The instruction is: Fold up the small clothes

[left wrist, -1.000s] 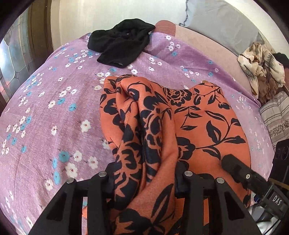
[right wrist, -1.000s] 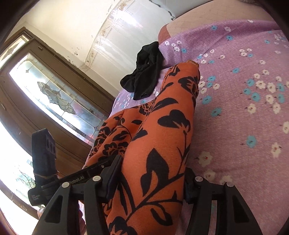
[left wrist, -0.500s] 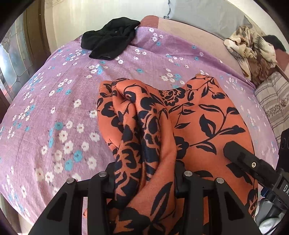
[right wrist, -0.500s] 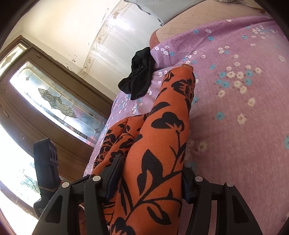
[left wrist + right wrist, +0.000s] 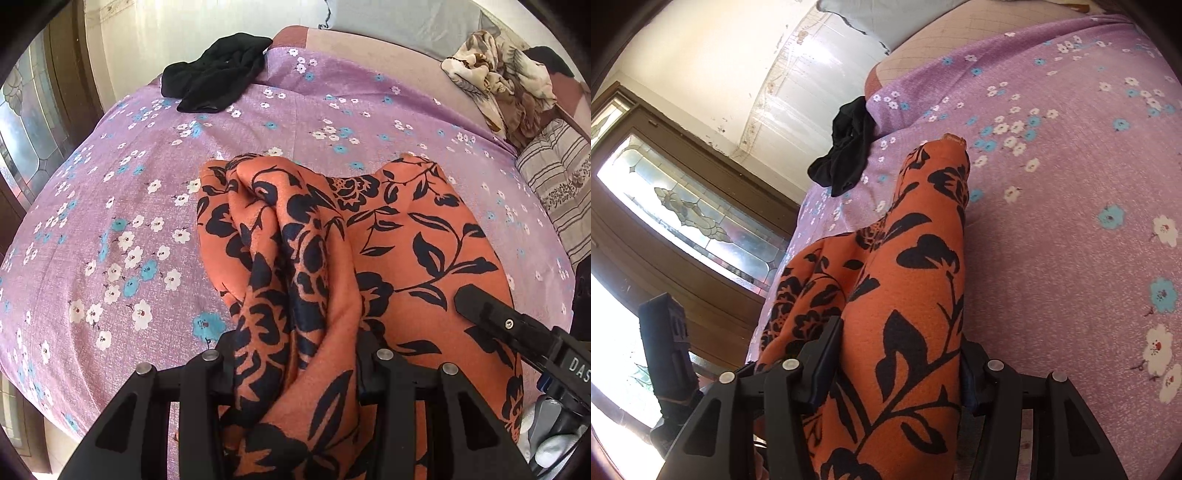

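Both grippers have slid back across the bed since the earlier frames, dragging the cloth along; the black garment now sits farther ahead of them. One orange garment with black floral print (image 5: 417,258) lies partly on the purple floral bedsheet (image 5: 122,229), its near end lifted. Left gripper (image 5: 295,354) is clamped on a bunched, thick fold of that orange fabric, jaws part-way closed with cloth filling the gap. Right gripper (image 5: 901,354) likewise pinches a smoother band of the same garment (image 5: 916,280), jaws held moderately apart by the fabric. Each gripper shows in the other's view: right one at the left camera's lower right edge, left one at the right camera's lower left. One crumpled black garment (image 5: 218,81) lies far ahead of the left gripper near the bed's far corner, well apart from the orange piece. One beige patterned heap (image 5: 498,85), probably clothing, sits far ahead-right. One striped pillow (image 5: 557,184) to the right. One stained-glass window (image 5: 687,218) left of the right gripper.
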